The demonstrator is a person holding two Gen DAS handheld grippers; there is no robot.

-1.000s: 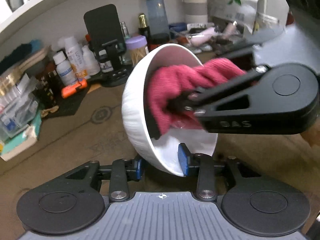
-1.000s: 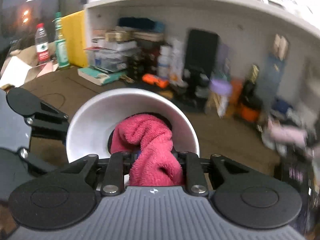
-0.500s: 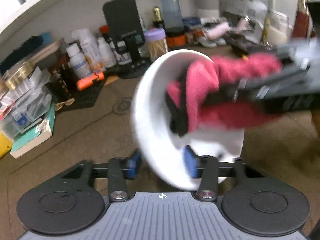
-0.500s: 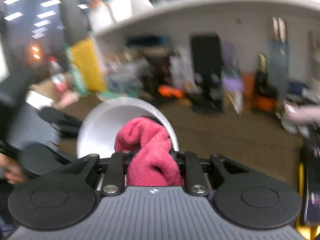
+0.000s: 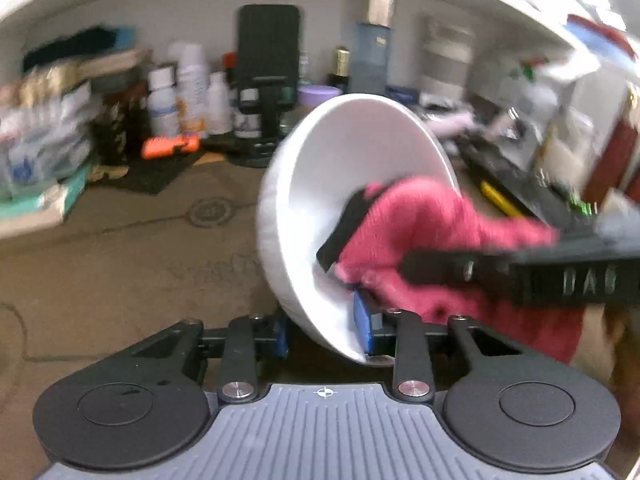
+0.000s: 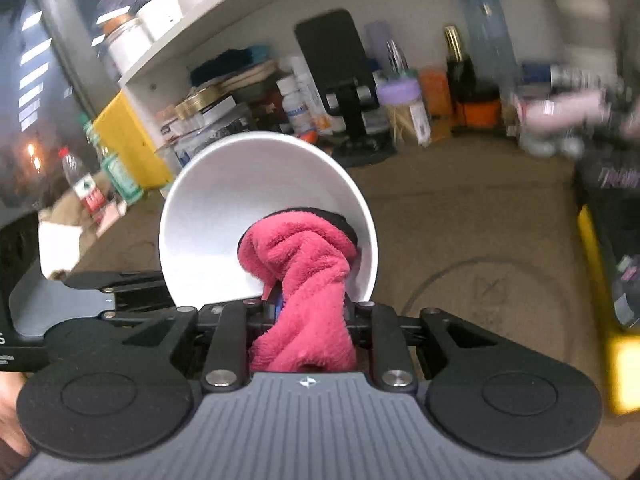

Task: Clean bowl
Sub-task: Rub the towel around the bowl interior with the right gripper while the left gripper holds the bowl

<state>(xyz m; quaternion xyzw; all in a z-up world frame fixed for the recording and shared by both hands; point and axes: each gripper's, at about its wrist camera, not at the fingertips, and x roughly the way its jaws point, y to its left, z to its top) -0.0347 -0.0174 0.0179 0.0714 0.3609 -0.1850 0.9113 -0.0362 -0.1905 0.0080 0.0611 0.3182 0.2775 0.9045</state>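
A white bowl [image 5: 344, 168] is held tilted on its side above the brown table, its opening facing right. My left gripper [image 5: 324, 334] is shut on the bowl's lower rim, one blue pad inside and one outside. My right gripper [image 6: 310, 304] is shut on a pink cloth [image 6: 304, 280] and presses it into the bowl [image 6: 240, 196]. In the left wrist view the cloth [image 5: 420, 232] fills the bowl's lower right part, with the right gripper's black fingers [image 5: 344, 232] around it.
Bottles [image 5: 188, 92], a black phone stand [image 5: 268, 72], an orange tool [image 5: 170, 146] and stacked boxes [image 5: 44, 120] crowd the back under a white shelf. A yellow box [image 6: 128, 144] and drink bottles [image 6: 116, 168] stand at the left. Dark items [image 6: 608, 216] lie at the right.
The cloth has moved from the upper part of the bowl down to its lower right part. Both grippers have shifted and the bowl has turned a little; both grips are unchanged.
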